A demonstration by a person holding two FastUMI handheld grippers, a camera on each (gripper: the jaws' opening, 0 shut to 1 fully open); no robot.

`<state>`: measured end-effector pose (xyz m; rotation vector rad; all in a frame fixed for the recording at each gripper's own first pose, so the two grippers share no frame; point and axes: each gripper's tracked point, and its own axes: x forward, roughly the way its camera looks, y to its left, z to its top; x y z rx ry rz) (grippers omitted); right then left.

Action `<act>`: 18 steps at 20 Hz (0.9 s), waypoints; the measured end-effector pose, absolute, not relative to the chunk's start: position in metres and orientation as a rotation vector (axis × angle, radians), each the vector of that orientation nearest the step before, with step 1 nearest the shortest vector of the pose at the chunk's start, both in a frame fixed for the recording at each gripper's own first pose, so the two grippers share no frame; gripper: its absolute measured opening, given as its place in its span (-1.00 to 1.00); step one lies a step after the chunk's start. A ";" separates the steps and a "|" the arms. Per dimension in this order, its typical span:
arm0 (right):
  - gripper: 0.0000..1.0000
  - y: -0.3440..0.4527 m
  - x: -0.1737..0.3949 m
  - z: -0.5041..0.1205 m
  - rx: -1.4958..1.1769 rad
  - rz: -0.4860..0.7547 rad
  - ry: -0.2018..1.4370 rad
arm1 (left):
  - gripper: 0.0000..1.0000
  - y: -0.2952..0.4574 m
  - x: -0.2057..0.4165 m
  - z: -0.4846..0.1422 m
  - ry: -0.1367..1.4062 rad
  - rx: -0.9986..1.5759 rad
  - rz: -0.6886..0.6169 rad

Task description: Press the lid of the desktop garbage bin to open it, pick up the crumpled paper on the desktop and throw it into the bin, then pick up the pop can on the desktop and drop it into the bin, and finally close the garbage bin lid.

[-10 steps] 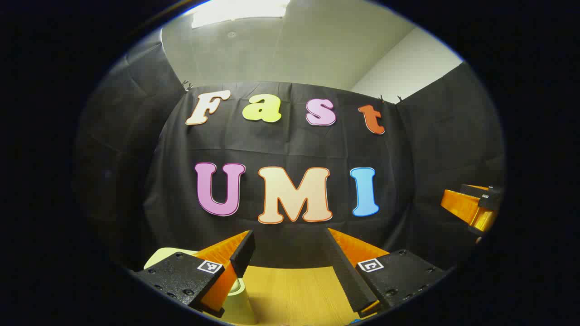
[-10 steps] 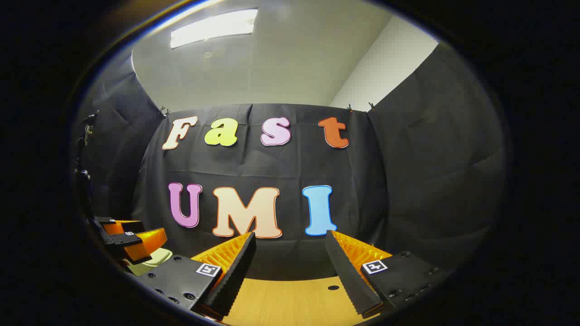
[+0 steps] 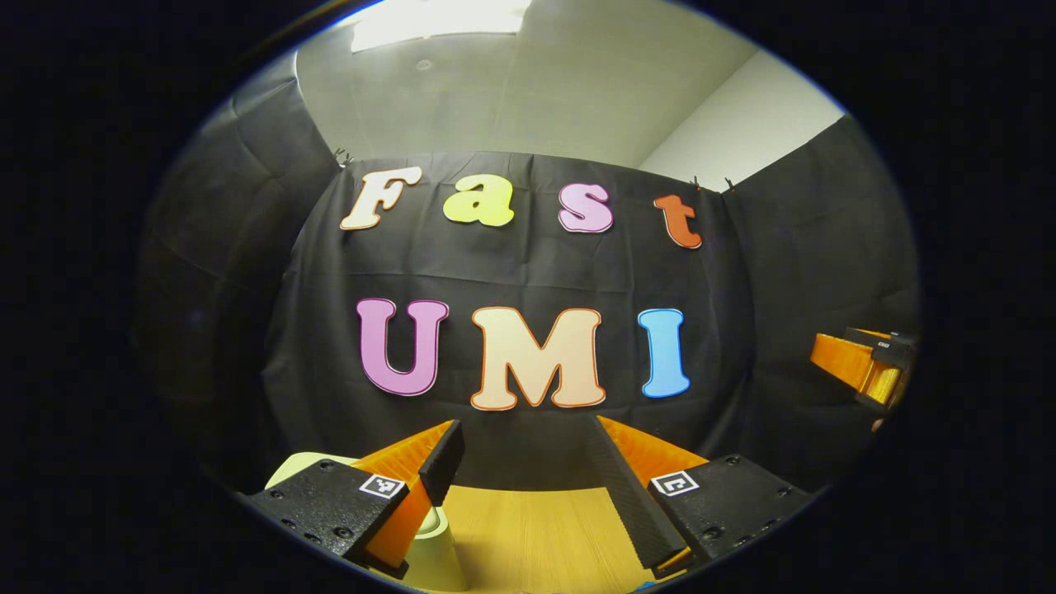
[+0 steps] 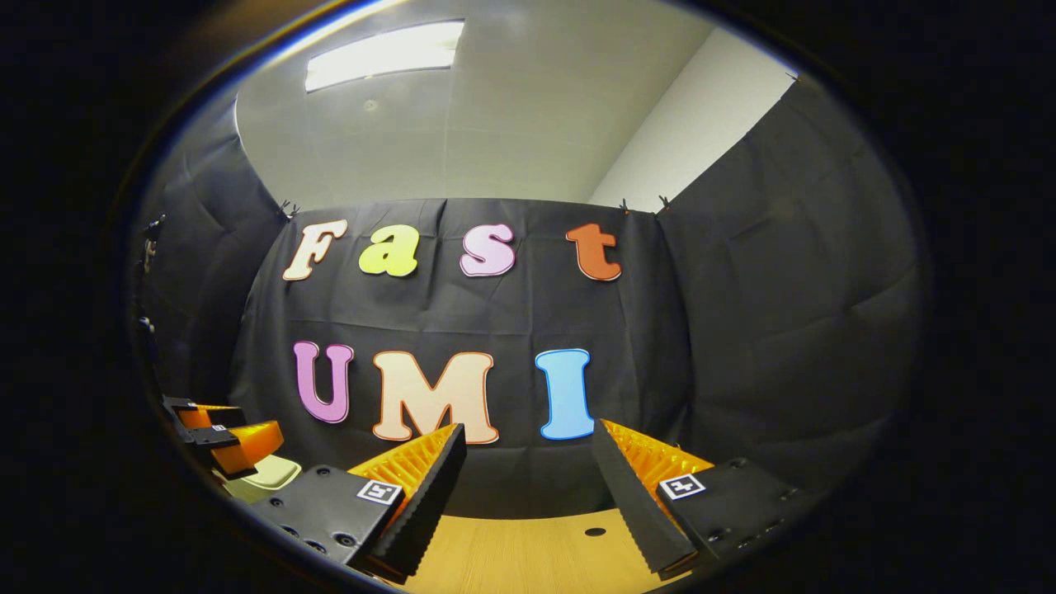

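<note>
Now, I hover over the garbage bin.
Left gripper spread, empty; next, press the lid beneath.

In the right gripper view, the booth's back wall and the ceiling light now sit lower and a little further left than half a second ago, and less of the wooden worktop shows between the right claw fingers (the claw has tipped slightly upward and to the right). The left claw and the pale bin lid have slid lower in that view. In the left gripper view the right claw has drifted toward the right edge.
</note>
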<state>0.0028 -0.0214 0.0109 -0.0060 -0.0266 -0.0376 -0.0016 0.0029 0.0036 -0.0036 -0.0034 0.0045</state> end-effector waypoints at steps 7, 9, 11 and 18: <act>0.94 -0.018 0.001 0.009 -0.025 -0.028 -0.021 | 0.84 0.005 -0.002 0.003 0.001 -0.009 0.008; 0.94 -0.018 0.000 0.008 -0.029 -0.026 -0.017 | 0.84 0.005 -0.001 0.003 0.002 -0.014 0.006; 0.94 -0.020 0.000 0.007 -0.029 -0.028 -0.014 | 0.84 0.005 -0.002 0.001 0.005 -0.020 0.007; 0.94 -0.021 0.000 0.000 -0.020 -0.021 0.000 | 0.84 0.004 0.002 -0.003 0.021 0.003 -0.002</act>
